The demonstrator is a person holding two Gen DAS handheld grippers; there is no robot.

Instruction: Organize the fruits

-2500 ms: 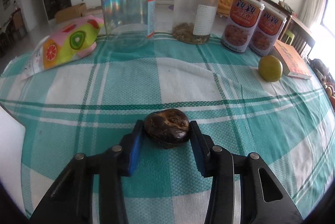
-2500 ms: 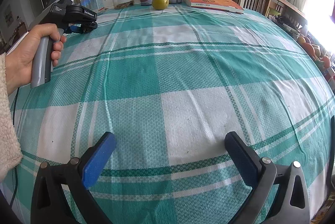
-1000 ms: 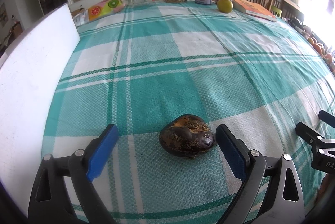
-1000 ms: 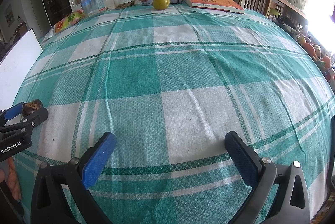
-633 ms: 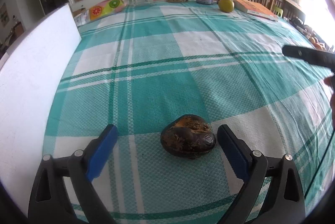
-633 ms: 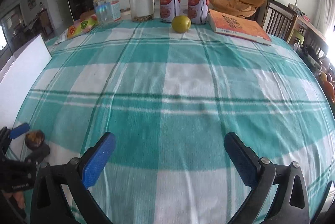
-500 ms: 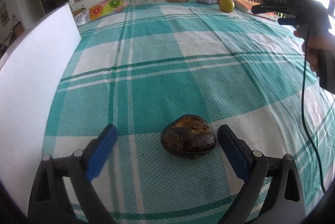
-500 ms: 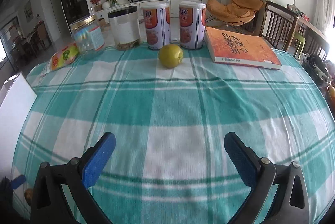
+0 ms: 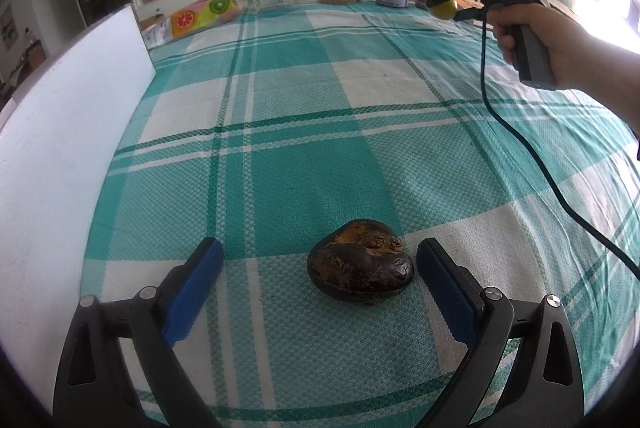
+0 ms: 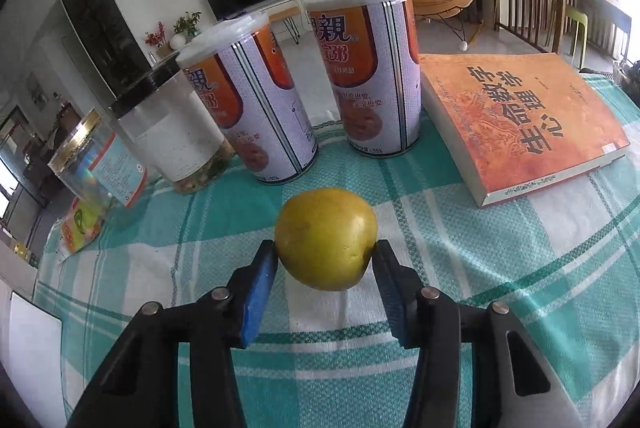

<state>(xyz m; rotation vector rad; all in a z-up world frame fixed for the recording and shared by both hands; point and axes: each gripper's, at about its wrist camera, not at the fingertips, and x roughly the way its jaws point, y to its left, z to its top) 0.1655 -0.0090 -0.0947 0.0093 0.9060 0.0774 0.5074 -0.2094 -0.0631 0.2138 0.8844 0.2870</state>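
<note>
A dark brown wrinkled fruit [image 9: 361, 265] lies on the green-and-white checked tablecloth [image 9: 320, 132] between the fingers of my left gripper [image 9: 320, 284], which is open and not touching it. My right gripper [image 10: 325, 282] is shut on a yellow-green round fruit [image 10: 326, 238] at the far end of the table, in front of two cans. In the left wrist view the right gripper [image 9: 448, 6] shows at the far right with the yellow fruit [image 9: 444, 10] between its fingers.
Two orange-and-white cans [image 10: 360, 80] [image 10: 248, 104], a black-lidded jar [image 10: 172, 132], a gold-lidded clear jar [image 10: 96, 164] and an orange book [image 10: 520, 120] stand behind the yellow fruit. A fruit-print packet [image 9: 204, 12] lies far left. A white board [image 9: 52, 132] borders the table's left side.
My left gripper put the dark fruit down near the table's front and opened. My right gripper travelled to the far end and closed on the yellow fruit.
</note>
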